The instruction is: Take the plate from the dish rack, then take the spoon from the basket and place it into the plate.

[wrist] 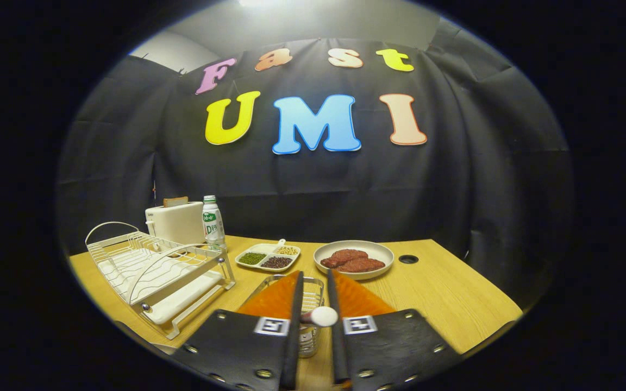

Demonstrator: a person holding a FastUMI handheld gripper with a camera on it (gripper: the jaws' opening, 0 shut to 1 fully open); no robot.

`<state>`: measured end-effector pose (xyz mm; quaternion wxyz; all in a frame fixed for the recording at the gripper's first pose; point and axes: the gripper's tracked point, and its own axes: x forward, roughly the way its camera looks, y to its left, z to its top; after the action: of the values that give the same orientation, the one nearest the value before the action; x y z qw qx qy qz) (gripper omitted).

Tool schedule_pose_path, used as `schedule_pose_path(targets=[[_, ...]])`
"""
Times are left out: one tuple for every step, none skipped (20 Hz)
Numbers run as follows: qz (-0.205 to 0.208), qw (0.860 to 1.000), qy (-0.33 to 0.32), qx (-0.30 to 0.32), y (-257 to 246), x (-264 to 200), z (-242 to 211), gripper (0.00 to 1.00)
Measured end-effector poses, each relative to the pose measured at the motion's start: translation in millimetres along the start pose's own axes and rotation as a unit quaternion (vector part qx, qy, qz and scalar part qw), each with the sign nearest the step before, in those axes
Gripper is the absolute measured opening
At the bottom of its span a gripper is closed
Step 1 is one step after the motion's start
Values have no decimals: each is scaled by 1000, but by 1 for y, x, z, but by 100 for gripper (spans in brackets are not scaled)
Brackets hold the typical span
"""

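My gripper hangs over a small wire basket at the near middle of the wooden table. The fingers are drawn close together, and a spoon with a rounded white end sits pinched between them above the basket. Beyond the fingertips and slightly right rests a round beige plate holding two reddish-brown meat pieces. To the left stands the white wire dish rack on its drip tray, with its slots bare.
A divided tray of beans lies just beyond the basket. A white toaster and a small bottle stand behind the rack. A cable hole is right of the plate, with bare table on that side.
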<state>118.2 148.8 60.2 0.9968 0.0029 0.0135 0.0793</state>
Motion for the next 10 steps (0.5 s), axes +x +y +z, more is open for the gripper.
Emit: schedule_pose_path(targets=[[13,1000,0,3,8,3,-3,14],[18,1000,6,7,15,3,-6,14],[18,1000,7,9,14,-2,-6,10],[21,1000,6,11,16,0,-5,10],[21,1000,9,13,16,-1,-1,10],[17,1000,10,13,16,-3,3,10],[13,1000,11,12,13,-4,6,10],[11,1000,13,12,13,-7,10,10],[7,1000,11,13,11,-10,16,10],[5,1000,12,14,9,-13,21,10]])
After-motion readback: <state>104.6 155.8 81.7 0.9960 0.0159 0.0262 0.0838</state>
